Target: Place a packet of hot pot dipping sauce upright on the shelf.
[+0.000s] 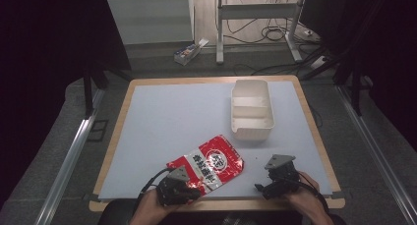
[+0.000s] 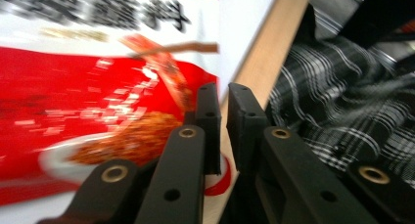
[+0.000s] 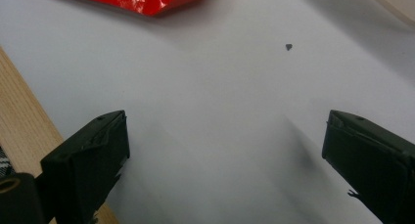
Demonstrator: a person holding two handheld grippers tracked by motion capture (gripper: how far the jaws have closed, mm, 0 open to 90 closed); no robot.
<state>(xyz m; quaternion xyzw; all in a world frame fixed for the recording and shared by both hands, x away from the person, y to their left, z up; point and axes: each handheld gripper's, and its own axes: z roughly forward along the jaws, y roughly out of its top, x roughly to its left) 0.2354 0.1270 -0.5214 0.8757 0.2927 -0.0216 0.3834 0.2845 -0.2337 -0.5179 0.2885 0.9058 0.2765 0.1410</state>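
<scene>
The left gripper seems pinched on the near edge of the red snack bag; the view is blurred. The right gripper gapes wide over bare table, bag nearby.

Red-and-white crinkled snack bag flat on the mat, tilted diagonally, near the front edge

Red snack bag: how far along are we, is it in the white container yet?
Not yet. The red snack bag lies on the table mat near the front edge; the white container holds nothing. In hand: the left gripper is nearly shut at the bag's corner, though an actual grip isn't clear. The right gripper is open, over bare mat. Lifting and placing probably remain.
</scene>
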